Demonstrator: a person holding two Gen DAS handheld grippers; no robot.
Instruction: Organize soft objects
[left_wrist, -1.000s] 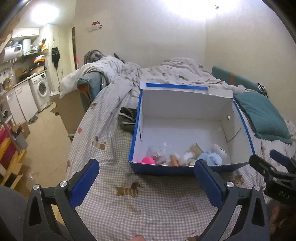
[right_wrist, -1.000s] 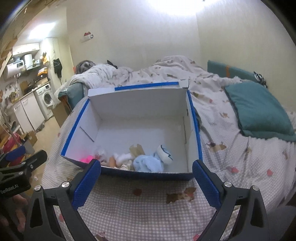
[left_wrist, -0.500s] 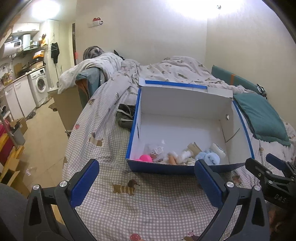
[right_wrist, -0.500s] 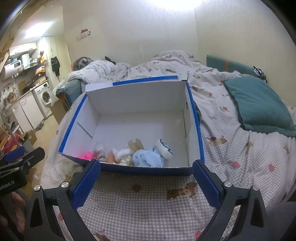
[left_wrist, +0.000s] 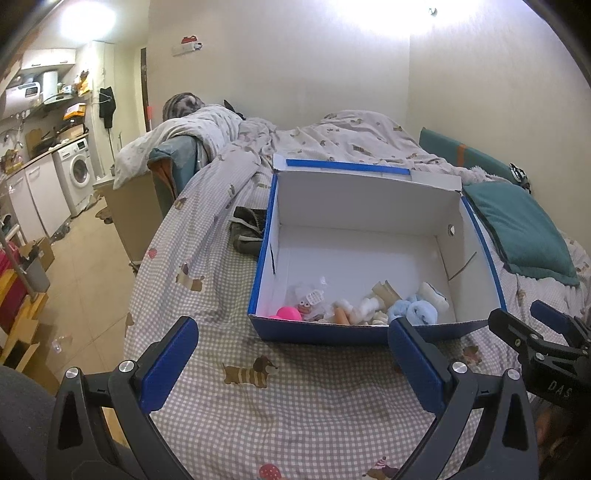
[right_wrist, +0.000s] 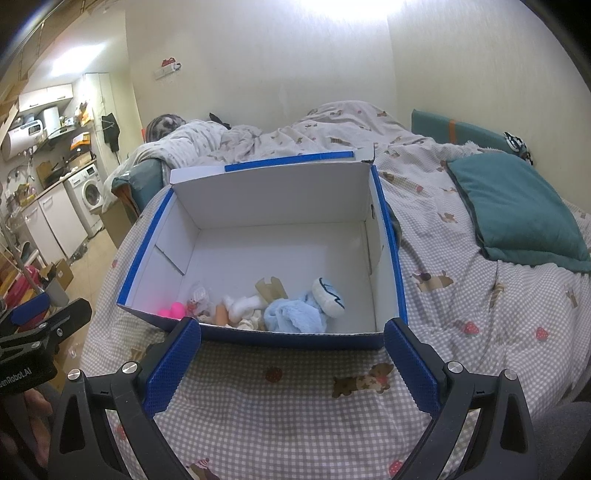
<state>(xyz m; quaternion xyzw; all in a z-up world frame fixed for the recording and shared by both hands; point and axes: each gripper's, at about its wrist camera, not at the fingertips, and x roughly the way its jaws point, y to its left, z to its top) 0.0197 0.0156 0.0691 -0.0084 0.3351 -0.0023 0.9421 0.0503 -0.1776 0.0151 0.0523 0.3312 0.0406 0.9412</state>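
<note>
Cardboard box (left_wrist: 365, 236), white inside with blue outer walls and rim tape, sits open on the checked bedspread (left_wrist: 295, 398), its long axis running across both views and its mouth facing up. Soft toys lie bunched along the near wall: a pink toy (right_wrist: 171, 309) at the left end, a white sock-like piece (right_wrist: 242, 304) in the middle, and a light blue plush (right_wrist: 295, 314) beside a white-and-blue piece (right_wrist: 327, 293) to the right. Most of the box floor behind them is bare white. A strip of bedspread separates the near wall from both grippers. The left gripper (left_wrist: 291, 360) is held low over this strip with jaws spread wide, gripping nothing; the right gripper (right_wrist: 291, 365) is likewise wide apart and empty (each one shows at the edge of the other's view). The bed's left edge drops to a tiled floor (left_wrist: 85, 266); a teal pillow (right_wrist: 517, 206) lies well right of the box, and a dark garment (left_wrist: 245, 229) touches its left wall.
</note>
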